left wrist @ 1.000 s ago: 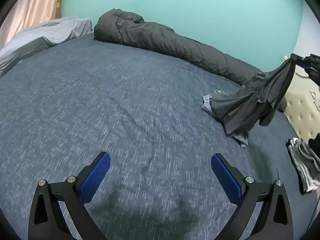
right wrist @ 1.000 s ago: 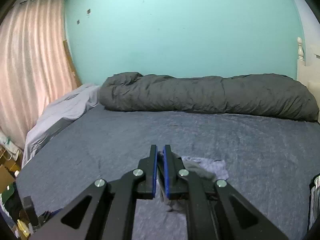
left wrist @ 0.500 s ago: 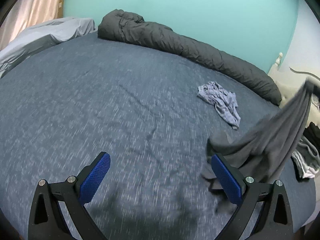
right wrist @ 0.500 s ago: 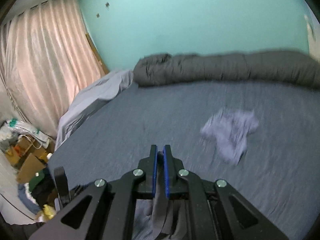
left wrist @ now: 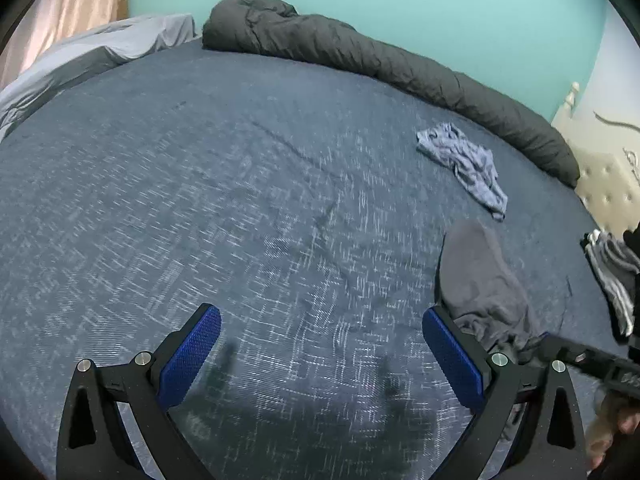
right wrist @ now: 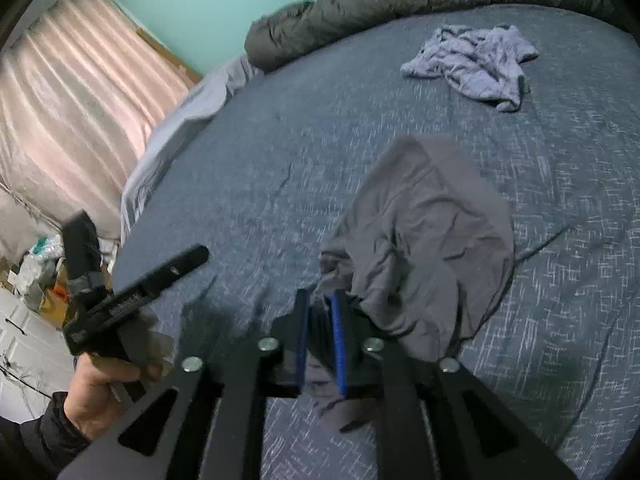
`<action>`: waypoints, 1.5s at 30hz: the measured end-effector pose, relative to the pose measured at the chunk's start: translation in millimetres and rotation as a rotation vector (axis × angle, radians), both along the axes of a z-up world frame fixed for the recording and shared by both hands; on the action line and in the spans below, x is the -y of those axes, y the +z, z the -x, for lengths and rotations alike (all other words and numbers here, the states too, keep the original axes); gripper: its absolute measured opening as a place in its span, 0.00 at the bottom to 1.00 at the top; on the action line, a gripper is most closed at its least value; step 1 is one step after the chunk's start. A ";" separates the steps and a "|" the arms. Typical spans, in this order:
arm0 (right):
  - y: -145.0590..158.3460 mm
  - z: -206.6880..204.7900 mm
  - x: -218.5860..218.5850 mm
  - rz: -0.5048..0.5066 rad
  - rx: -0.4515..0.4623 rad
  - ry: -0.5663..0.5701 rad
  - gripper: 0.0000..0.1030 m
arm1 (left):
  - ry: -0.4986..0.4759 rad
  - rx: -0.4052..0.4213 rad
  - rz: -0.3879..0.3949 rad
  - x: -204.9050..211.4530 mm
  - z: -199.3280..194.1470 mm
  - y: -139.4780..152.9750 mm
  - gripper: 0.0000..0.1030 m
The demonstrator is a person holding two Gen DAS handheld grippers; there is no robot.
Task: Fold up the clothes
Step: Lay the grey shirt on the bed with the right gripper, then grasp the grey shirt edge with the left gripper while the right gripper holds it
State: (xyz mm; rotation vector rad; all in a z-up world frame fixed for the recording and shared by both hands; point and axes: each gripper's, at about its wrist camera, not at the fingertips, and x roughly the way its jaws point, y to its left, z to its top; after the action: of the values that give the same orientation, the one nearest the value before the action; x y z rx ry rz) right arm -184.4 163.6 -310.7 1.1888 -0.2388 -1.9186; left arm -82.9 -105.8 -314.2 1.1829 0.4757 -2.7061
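The grey garment [right wrist: 424,240], soft and limp, is spread just ahead of the right gripper [right wrist: 320,336], which pinches its near edge. The left gripper [left wrist: 320,360] is held open, empty; a free corner should be taken.

Home bedroom: bed [left wrist: 240,184], rolled duvet [left wrist: 360,52], pink curtain [right wrist: 72,92], tufted headboard [left wrist: 608,192]

Lighting: even, soft indoor, fairly dim. Faint claw shadows on bed [left wrist: 280,208] near bottom of frame. Motion blur streaks bed weave, both views. Strong fisheye bend, black vignette at corners. No glare.
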 end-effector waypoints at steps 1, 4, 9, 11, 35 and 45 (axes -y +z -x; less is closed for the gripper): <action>2.4 2.3 -8.9 0.039 0.000 -0.034 0.53 | -0.004 0.005 0.004 -1.6 2.4 -3.7 1.00; 8.6 10.4 -40.3 0.175 -0.001 -0.143 0.56 | -0.007 0.017 0.001 -5.3 10.3 -11.3 1.00; -9.5 35.6 -74.7 0.203 0.050 -0.314 0.56 | -0.024 0.007 0.004 -17.3 22.5 -13.4 1.00; -25.5 45.6 -82.1 0.186 0.099 -0.363 0.56 | -0.039 0.002 0.009 -22.6 27.1 -12.7 1.00; -47.5 81.8 -76.6 0.141 0.132 -0.327 0.03 | -0.161 0.015 -0.039 -63.5 101.2 -20.1 1.00; -69.7 90.5 -76.1 0.046 0.197 -0.229 0.12 | -0.233 0.023 -0.064 -75.9 131.7 -25.1 0.99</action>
State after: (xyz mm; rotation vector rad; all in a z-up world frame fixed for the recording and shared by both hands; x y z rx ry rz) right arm -275.0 239.8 -380.4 1.3692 -0.5414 -1.9781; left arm -214.6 -29.9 -339.3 1.3633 0.4503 -2.8872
